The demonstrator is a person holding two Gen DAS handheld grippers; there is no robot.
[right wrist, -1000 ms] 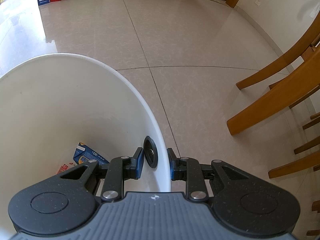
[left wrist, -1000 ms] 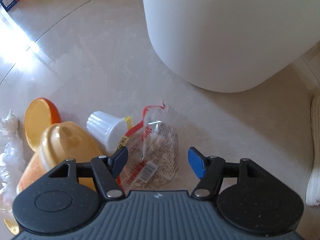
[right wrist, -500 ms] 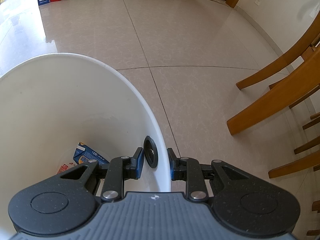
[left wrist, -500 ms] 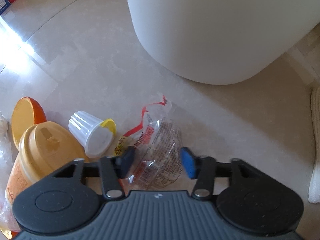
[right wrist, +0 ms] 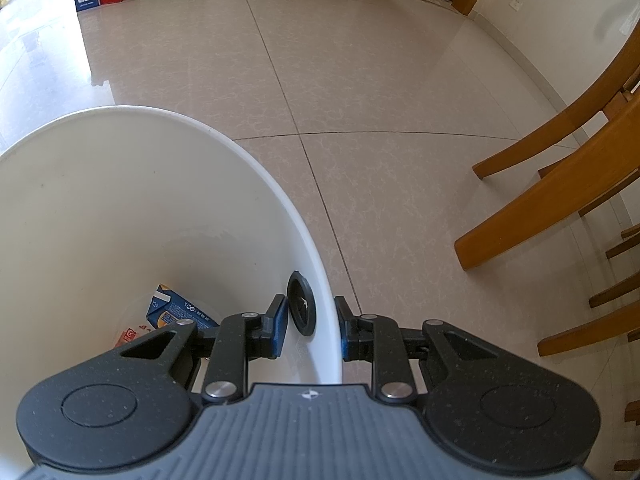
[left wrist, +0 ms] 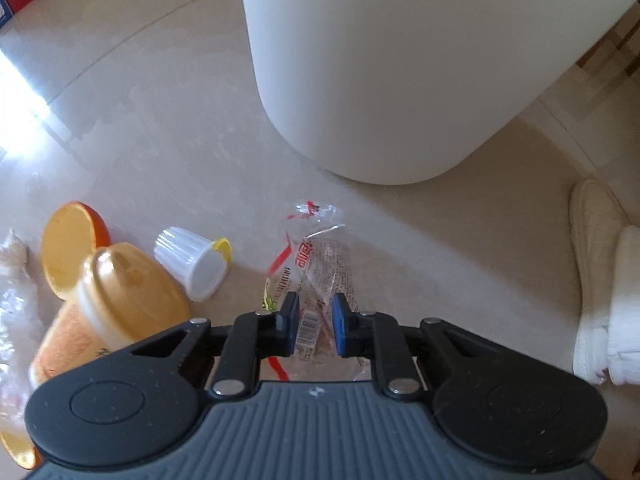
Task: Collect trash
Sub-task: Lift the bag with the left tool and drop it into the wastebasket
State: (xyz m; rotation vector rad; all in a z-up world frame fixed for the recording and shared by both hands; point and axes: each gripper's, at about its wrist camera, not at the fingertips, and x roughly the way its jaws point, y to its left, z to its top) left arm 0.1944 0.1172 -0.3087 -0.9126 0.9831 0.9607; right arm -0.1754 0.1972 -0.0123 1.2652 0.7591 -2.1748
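The left gripper point(left wrist: 314, 326) is pointing steeply down, its jaws having just been closing and now pinching a clear wrapper point(left wrist: 320, 276). The right gripper point(right wrist: 310, 330) is gripping the bin wall point(right wrist: 320, 336), tilted downward.

Tiled floor point(left wrist: 168, 132), white bin point(left wrist: 400, 60), small cup point(left wrist: 192, 264)

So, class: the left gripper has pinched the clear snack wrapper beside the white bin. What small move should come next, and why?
Probably lift the wrapper clear of the floor and carry it over the white bin. The left gripper is shut on its near end, and the right gripper already grips the bin's rim, steadying it.
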